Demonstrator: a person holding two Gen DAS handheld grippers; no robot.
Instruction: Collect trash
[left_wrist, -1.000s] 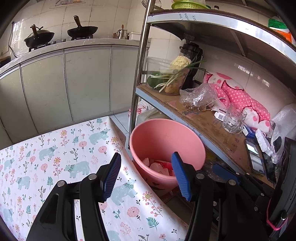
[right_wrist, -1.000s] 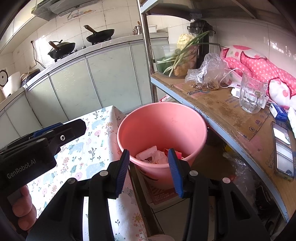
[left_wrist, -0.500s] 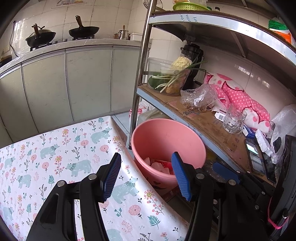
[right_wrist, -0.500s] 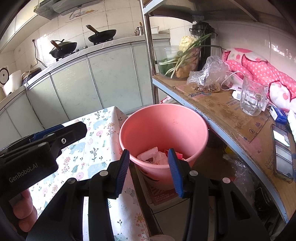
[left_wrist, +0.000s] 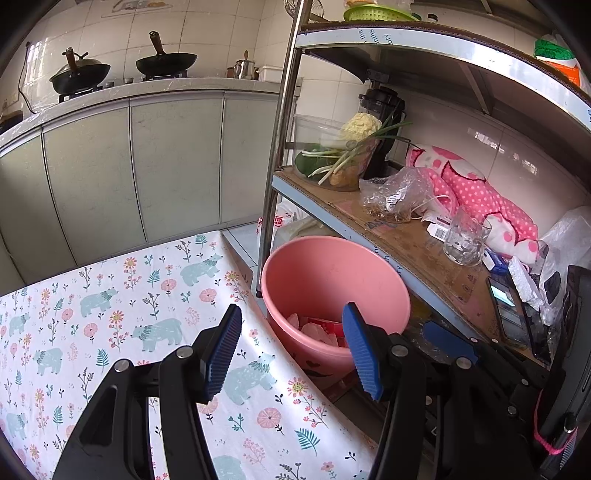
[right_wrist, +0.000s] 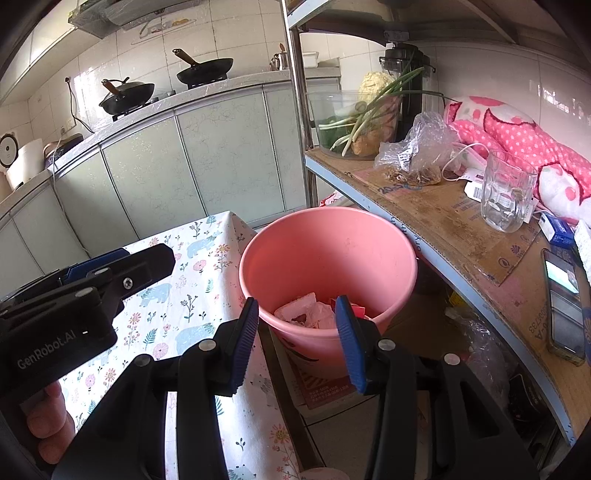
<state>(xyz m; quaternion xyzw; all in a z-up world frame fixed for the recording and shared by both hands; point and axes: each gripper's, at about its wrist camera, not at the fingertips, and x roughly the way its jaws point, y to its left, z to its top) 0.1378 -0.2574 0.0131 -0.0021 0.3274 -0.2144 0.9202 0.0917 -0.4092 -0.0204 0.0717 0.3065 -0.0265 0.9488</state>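
The pink bucket (left_wrist: 334, 280) is serving as the landmark, standing on the floor between the table and the metal shelf rack (left_wrist: 417, 254). To the left of the bucket, the floral tablecloth (left_wrist: 122, 306) is covering the table, its edge hanging just beside the bucket's wall. The left gripper (left_wrist: 291, 349) is hovering over that table edge, just short of the bucket, its jaws standing wide with nothing between them. Inside the bucket, the trash (right_wrist: 308, 312), pale crumpled pieces and a red wrapper, is lying at the bottom. The right gripper (right_wrist: 297, 339) is hanging over the bucket's near rim, jaws parted and gripping nothing. To the right of the bucket, a glass mug (right_wrist: 506, 192) is standing on the rack's cardboard-lined shelf.
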